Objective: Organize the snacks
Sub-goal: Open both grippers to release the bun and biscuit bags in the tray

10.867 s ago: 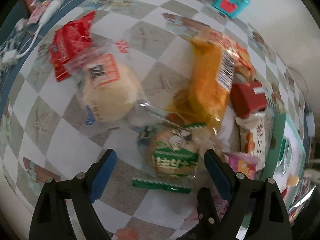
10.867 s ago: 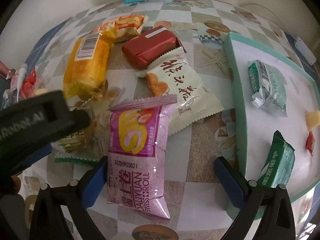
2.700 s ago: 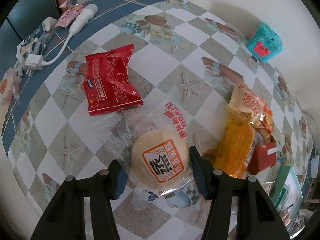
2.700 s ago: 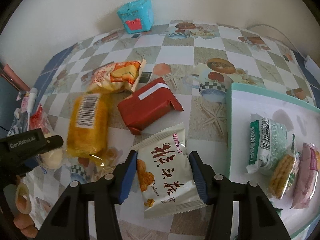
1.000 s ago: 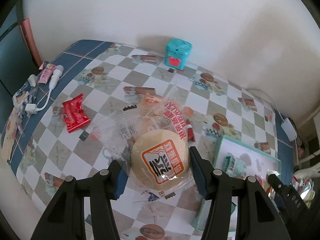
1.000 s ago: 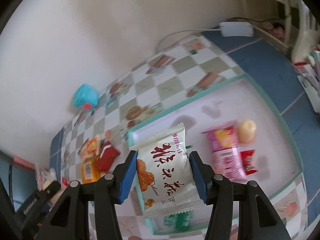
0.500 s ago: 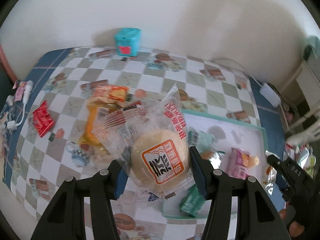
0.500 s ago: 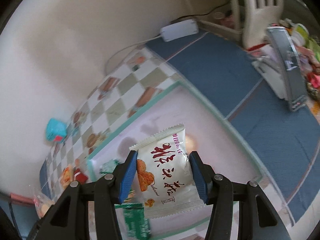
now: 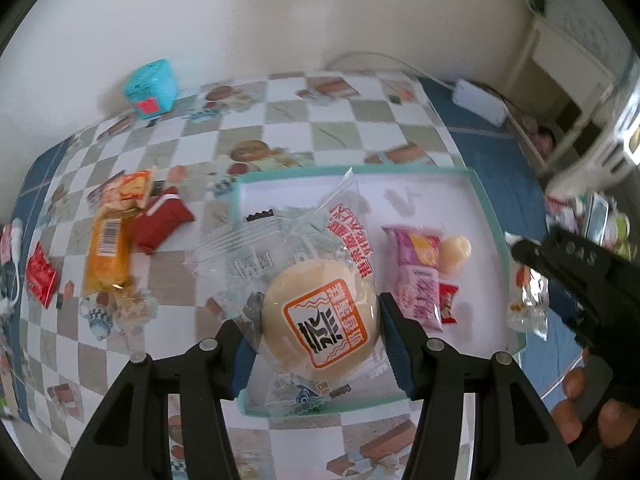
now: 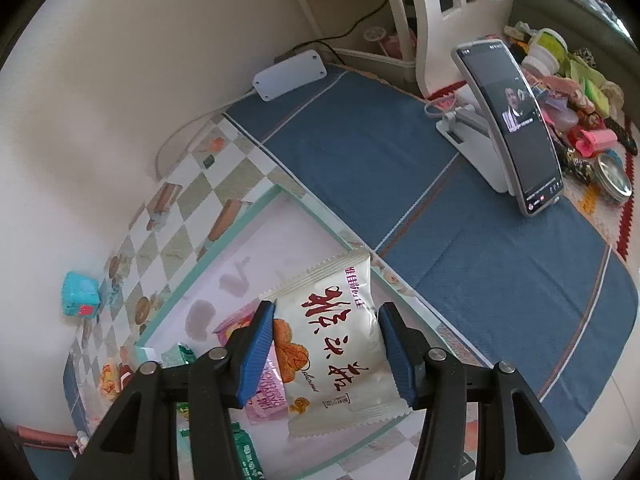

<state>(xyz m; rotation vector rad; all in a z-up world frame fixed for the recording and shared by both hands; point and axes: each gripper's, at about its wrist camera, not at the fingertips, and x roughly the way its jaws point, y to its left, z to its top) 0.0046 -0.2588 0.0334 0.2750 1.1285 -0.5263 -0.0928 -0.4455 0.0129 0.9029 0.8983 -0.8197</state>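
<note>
A round bun in a clear wrapper (image 9: 320,326) is held clamped between the blue pads of the left gripper (image 9: 318,344), above the near part of a white tray with a teal rim (image 9: 486,204). A white snack packet with red lettering (image 10: 338,344) is gripped in the same way by the right gripper (image 10: 328,350), over the tray's corner next to the blue cloth (image 10: 460,216). A pink packet (image 9: 418,276), a pale round sweet (image 9: 454,252) and a small red sweet (image 9: 448,308) are seen lying in the tray. An orange cake packet (image 9: 106,256), a dark red packet (image 9: 162,222) and a red sachet (image 9: 40,280) are left on the checked tablecloth (image 9: 288,128), well apart from the tray. A teal box (image 9: 150,88) is set near the wall. A phone on a stand (image 10: 516,124) is propped on the blue cloth.
</note>
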